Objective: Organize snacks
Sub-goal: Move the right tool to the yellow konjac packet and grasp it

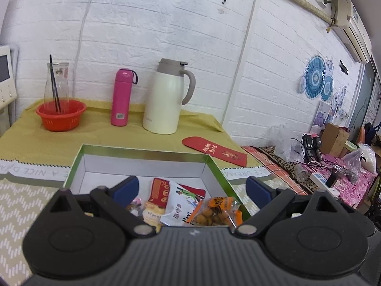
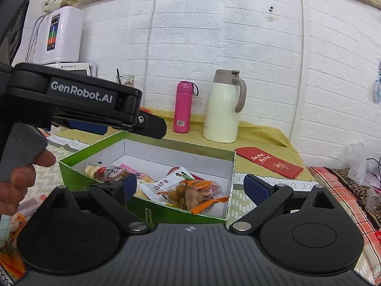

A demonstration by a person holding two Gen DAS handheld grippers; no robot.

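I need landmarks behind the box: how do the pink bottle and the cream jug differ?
The pink bottle is slim and bright pink; the cream jug is far wider, off-white with a grey-beige lid. The bottle has a small dark strap loop at its cap; the jug has a large curved side handle and a spout. The bottle carries a barcode sticker low down. Both stand upright on the yellow cloth against the wall.

One green box (image 2: 78, 174), one pink flask (image 1: 122, 97), one cream jug (image 1: 164, 100), one red envelope (image 1: 214, 150).
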